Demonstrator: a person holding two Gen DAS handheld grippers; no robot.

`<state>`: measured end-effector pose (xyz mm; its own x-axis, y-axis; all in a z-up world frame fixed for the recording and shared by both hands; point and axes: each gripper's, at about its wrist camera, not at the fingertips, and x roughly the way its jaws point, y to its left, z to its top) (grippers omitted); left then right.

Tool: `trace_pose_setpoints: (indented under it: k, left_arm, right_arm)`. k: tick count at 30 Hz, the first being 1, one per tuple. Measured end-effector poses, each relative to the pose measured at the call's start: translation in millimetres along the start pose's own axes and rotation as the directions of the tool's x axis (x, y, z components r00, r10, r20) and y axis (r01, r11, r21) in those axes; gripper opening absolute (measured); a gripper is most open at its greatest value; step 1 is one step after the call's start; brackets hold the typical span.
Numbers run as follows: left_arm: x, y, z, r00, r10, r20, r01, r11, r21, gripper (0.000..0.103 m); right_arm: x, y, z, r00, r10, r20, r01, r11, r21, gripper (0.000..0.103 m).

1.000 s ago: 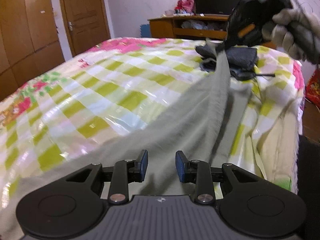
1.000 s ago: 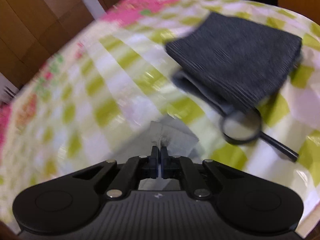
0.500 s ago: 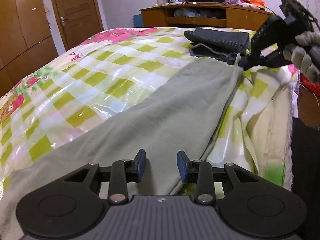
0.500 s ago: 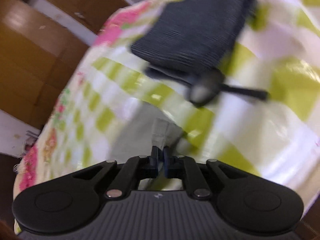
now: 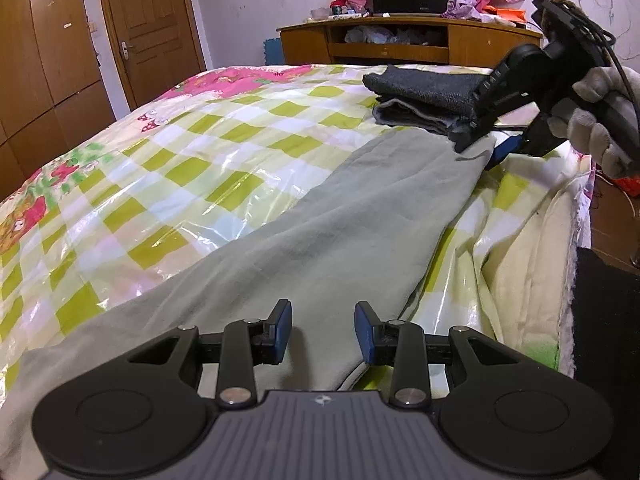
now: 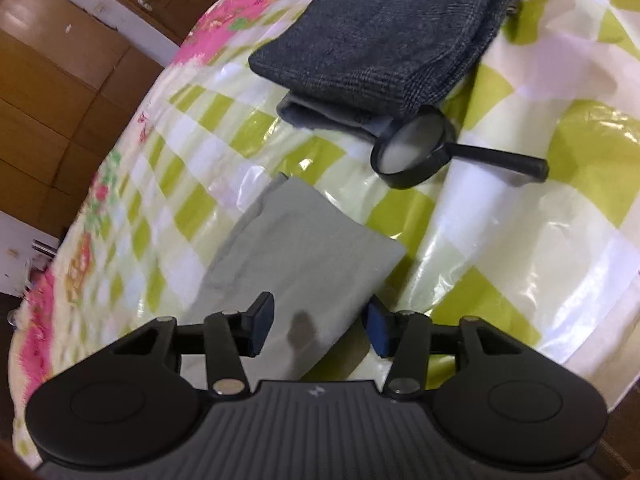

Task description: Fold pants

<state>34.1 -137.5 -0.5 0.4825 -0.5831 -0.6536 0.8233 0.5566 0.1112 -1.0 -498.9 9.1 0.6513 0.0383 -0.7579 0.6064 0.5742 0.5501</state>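
- The grey-green pants (image 5: 344, 232) are laid flat and lengthwise on the bed, near its right edge; in the left wrist view they run from the near gripper up to the far end.
- The leg end of the pants (image 6: 304, 248) is seen in the right wrist view as a flat squared edge, lying on the cover just in front of the right gripper.
- The right gripper (image 6: 318, 322) is held over this leg end with its jaws spread wide; nothing is clamped between them. In the left wrist view the right gripper (image 5: 486, 152) is seen in a gloved hand (image 5: 600, 120) at the far end of the pants.
- The left gripper (image 5: 324, 328) is held low over the near part of the pants, its jaws also apart and gripping nothing.
- A folded dark grey garment (image 6: 384, 36) is placed beyond the leg end, apart from it.
- A black magnifying glass (image 6: 416, 150) is lying with its rim against this dark garment.
- The bed is covered by a glossy checked cover (image 5: 180, 168) in green and white with pink flowers.
- A wooden cabinet (image 5: 404, 42) is seen behind the bed.
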Motion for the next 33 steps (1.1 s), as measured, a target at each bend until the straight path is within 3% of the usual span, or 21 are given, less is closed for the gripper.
trace_pose_setpoints:
  k: [5,7,11,13,15,17,19,22,24,28,29,31,33]
  left_arm:
    - [-0.2,2.8,1.4,1.000,-0.010,0.018,0.010,1.000,-0.018,0.048]
    - [1.5,3.0,3.1,1.000,-0.010,0.017,0.010,1.000,-0.019,0.048]
    - [-7.4,6.5,11.7,0.999,0.014,0.040,-0.014,1.000,-0.007,0.048]
    - [-16.0,9.6,16.5,0.998,0.032,0.063,-0.031,0.999,-0.005,0.048]
    - [-19.7,11.3,17.9,0.996,0.039,0.075,-0.038,0.999,-0.007,0.048]
    - [-13.7,10.6,14.2,0.998,0.023,0.057,-0.022,1.000,-0.013,0.049]
    - [-1.9,5.7,7.1,1.000,0.012,0.014,-0.012,1.000,-0.003,0.049]
    - [6.8,-4.4,-1.9,1.000,-0.004,-0.031,0.004,1.000,0.020,0.049]
    - [5.2,-8.4,-3.9,0.999,-0.017,-0.033,0.018,0.999,0.031,0.049]
    - [5.9,-8.1,-1.8,0.999,-0.022,-0.028,0.023,0.999,0.031,0.049]
    - [5.5,-7.3,-1.0,0.999,-0.021,-0.025,0.022,0.999,0.025,0.049]
    - [4.0,-6.0,0.9,1.000,-0.019,-0.014,0.019,1.000,0.014,0.049]
    - [1.7,-5.7,2.0,1.000,-0.016,-0.004,0.016,1.000,0.017,0.049]
  right_arm:
    - [-15.1,3.0,-4.4,0.996,-0.082,0.026,0.083,0.995,-0.049,0.032]
    - [-24.5,8.0,-7.1,0.993,-0.096,0.063,0.102,0.990,-0.101,0.002]
    - [-26.8,23.4,4.2,0.998,-0.010,0.069,0.018,0.992,-0.122,0.002]
    - [-37.0,39.4,18.0,0.991,0.092,0.101,-0.079,0.989,-0.127,0.002]
    - [-58.8,49.8,29.0,0.959,0.228,0.169,-0.208,0.970,-0.124,0.002]
    - [-72.3,51.1,30.2,0.936,0.283,0.210,-0.259,0.956,-0.137,0.002]
    - [-65.0,40.0,24.1,0.949,0.241,0.204,-0.216,0.967,-0.136,0.002]
    - [-20.5,6.1,16.2,0.991,0.081,0.104,-0.076,0.996,-0.047,0.003]
    - [0.8,-10.4,14.8,0.999,0.001,0.049,0.000,1.000,-0.020,0.007]
    - [-10.6,-19.9,9.5,0.999,0.005,0.049,-0.006,1.000,0.018,0.009]
    - [-15.1,-20.2,10.2,0.999,0.002,0.052,-0.002,1.000,0.009,0.012]
    - [-14.5,-20.1,12.7,1.000,0.009,0.023,-0.010,1.000,0.019,0.029]
    - [-10.7,-18.6,11.9,1.000,0.025,0.001,-0.025,0.999,0.027,0.030]
